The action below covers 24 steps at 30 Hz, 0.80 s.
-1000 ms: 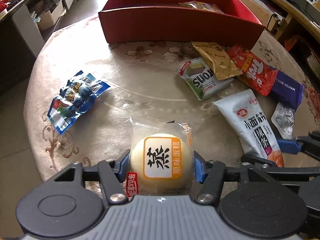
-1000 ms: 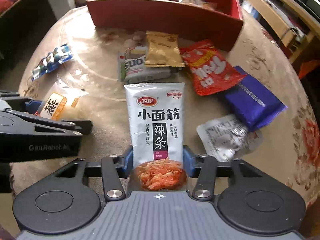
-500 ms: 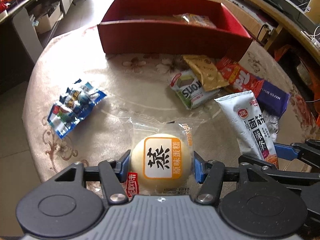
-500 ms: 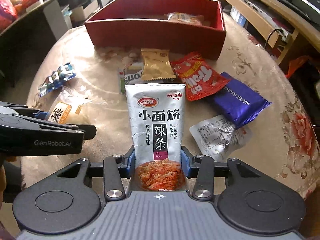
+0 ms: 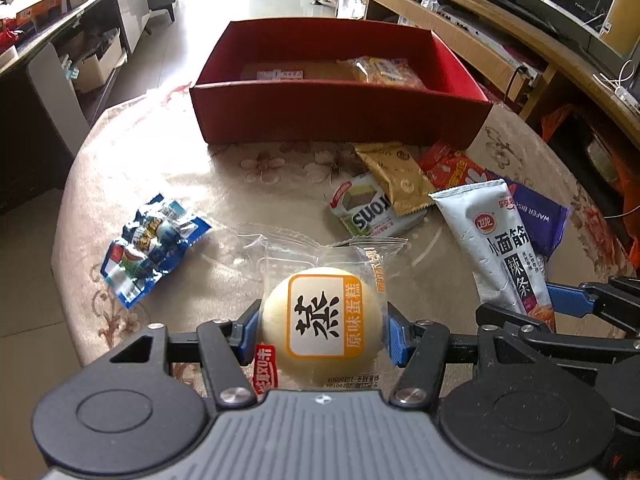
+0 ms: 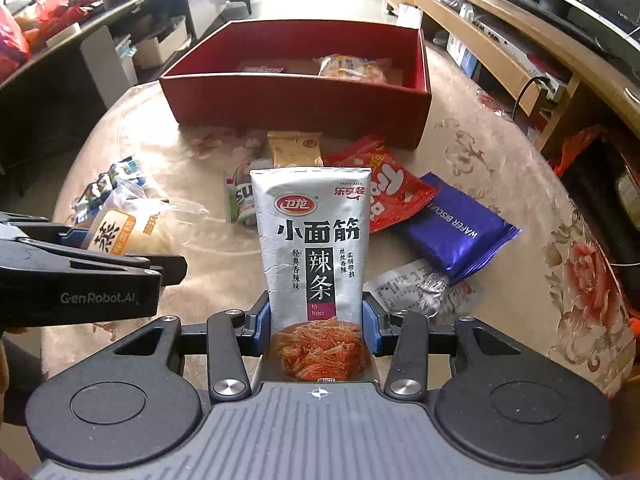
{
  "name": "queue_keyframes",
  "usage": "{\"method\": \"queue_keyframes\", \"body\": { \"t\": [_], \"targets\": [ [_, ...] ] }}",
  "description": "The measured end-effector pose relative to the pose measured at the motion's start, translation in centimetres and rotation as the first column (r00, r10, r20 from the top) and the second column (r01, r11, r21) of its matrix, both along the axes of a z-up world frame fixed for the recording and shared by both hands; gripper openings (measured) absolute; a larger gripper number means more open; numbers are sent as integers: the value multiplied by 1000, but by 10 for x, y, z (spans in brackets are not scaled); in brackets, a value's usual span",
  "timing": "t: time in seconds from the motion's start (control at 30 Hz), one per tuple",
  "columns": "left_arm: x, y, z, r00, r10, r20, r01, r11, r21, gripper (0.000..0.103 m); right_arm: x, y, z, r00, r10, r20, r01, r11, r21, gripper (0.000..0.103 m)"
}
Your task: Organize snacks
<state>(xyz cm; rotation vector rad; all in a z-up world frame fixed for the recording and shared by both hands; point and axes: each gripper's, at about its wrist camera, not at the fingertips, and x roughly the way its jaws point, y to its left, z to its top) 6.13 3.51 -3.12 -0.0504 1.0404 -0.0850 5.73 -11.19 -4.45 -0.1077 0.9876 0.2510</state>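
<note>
The left gripper has its blue pads pressed on both sides of a round pale-yellow steamed cake in a clear plastic wrapper with an orange-edged label, low in the centre of the left wrist view; the wrapper's crimped end fans out toward the middle of the frame. The right gripper, whose jaws have just been closing, clamps the lower end of a tall silver foil pouch of spicy strips with black lettering, which stands upright up the centre of the right wrist view.

Both sit over a round table covered in a beige floral cloth. At the far edge of the table, upper centre, is an open rectangular red cardboard box with a few yellow-wrapped snacks against its back wall; most of its floor is hidden behind the front wall.

Between the grippers and the box's front wall, the left and middle of the cloth lie bare apart from a blue-and-white crinkled snack packet at middle left. The right side is crowded: a green-and-white wafer packet, a gold foil sachet lying over it, a red snack bag, a purple wafer biscuit pack and a small silver sachet, overlapping or just beside each other. The table's curved rim runs close along the left and right of both views.
</note>
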Motion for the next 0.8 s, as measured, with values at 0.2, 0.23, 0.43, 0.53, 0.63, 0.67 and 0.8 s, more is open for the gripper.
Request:
{"method": "queue_keyframes", "body": {
  "t": [0.2,0.23,0.43,0.53,0.63,0.67,0.8],
  "targets": [
    [3,-4,2,1000,-3,9,3,1000,-2,58,3,-2,3,1000,-3,12,3,1000,8,52],
    [4,-4,3,1000,-3,13,3,1000,-2,58,3,-2,3,1000,-5,15,5,1000,9,52],
    [9,-6,10,999,6,37,-6,1000,-4,58,6,-3,9,999,-12,41,11,1000,16,52],
    [12,-6,14,999,7,51,-7,1000,2,58,10,-4,12,998,-22,52,21,1000,21,52],
    [18,-5,18,998,12,64,-13,1000,8,58,16,-6,16,997,-35,67,33,999,30,52],
    [20,-5,19,998,14,67,-15,1000,9,58,18,-6,18,996,-38,75,36,999,35,52],
    [29,-7,24,996,20,82,-21,1000,13,58,26,-7,25,994,-41,97,36,998,51,52]
  ]
}}
